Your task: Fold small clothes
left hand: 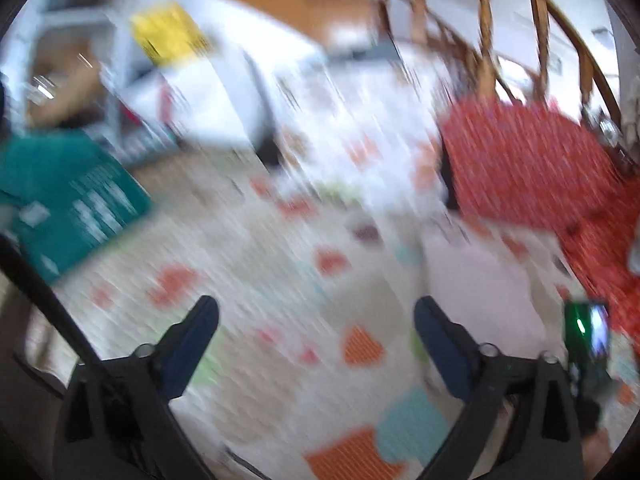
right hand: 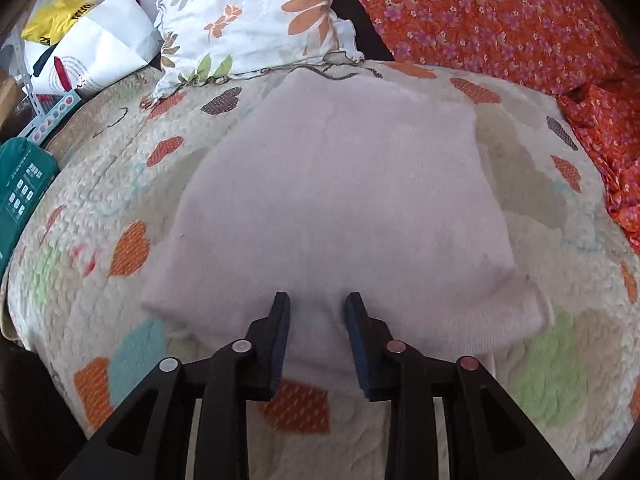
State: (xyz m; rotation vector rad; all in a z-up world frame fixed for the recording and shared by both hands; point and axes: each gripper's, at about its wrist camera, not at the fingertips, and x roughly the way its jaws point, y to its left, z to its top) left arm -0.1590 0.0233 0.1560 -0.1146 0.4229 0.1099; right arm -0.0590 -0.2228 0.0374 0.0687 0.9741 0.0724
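Observation:
A pale pink folded garment (right hand: 340,200) lies flat on the patterned quilt (right hand: 120,168) in the right wrist view. My right gripper (right hand: 318,304) hovers over the garment's near edge, its jaws partly open with nothing between them. The left wrist view is heavily motion-blurred. There my left gripper (left hand: 316,312) is wide open and empty above the quilt (left hand: 240,280). The pink garment (left hand: 480,280) shows faintly to its right, and the other gripper's body (left hand: 588,336) shows at the right edge.
A floral pillow (right hand: 248,20) and an orange flowered cloth (right hand: 500,16) lie at the back. White and yellow bags (right hand: 92,36) and a teal box (right hand: 20,184) sit at the left. A wooden chair back (left hand: 500,32) stands behind.

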